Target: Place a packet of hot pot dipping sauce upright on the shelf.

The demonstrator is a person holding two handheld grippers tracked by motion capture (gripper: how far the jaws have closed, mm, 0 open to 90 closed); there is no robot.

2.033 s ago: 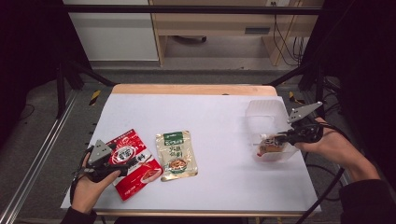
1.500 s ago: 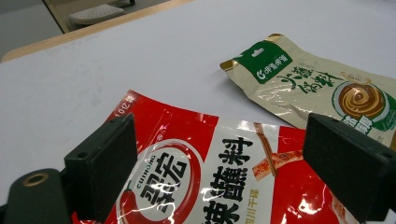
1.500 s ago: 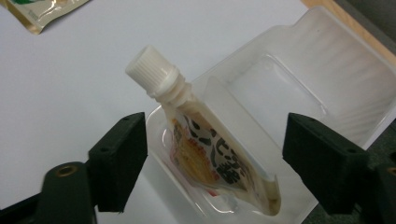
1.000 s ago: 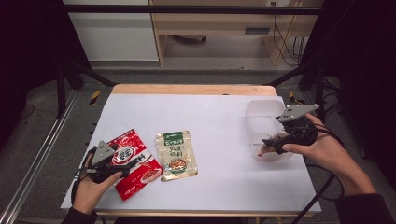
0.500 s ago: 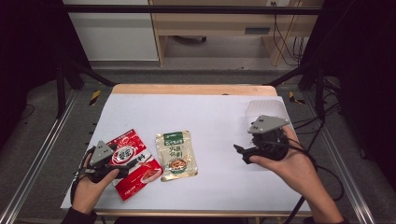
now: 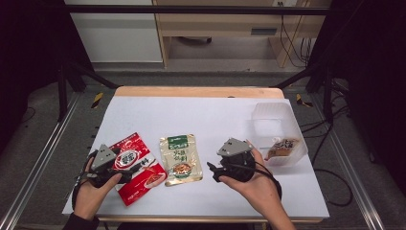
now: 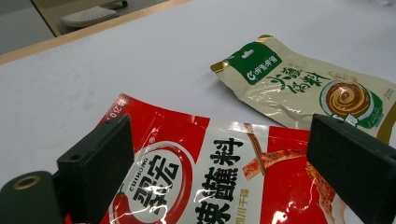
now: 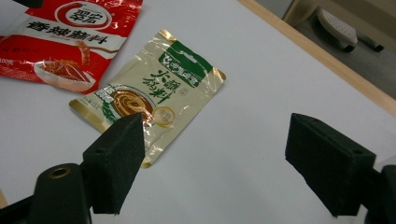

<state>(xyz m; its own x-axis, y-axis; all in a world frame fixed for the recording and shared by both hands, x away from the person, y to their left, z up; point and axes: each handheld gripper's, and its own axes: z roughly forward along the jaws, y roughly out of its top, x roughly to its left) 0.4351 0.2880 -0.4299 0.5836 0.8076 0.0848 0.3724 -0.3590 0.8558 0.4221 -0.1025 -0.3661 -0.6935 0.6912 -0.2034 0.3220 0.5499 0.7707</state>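
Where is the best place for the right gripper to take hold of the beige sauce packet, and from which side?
Probably its right edge. The beige sauce packet lies flat and apart from the red packet; the open right gripper faces that edge.

The white table (image 6: 215,115) bears a red pouch (image 6: 139,165), a beige pouch (image 6: 180,158) and a clear tub (image 6: 280,132).

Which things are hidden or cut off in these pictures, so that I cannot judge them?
- Red packet: high view, its left part lies under the left gripper; left gripper view, bottom edge cuts it.
- Small packet in the clear box: high view, label too small to read.
- Beige packet: right gripper view, a jaw covers its lower corner.
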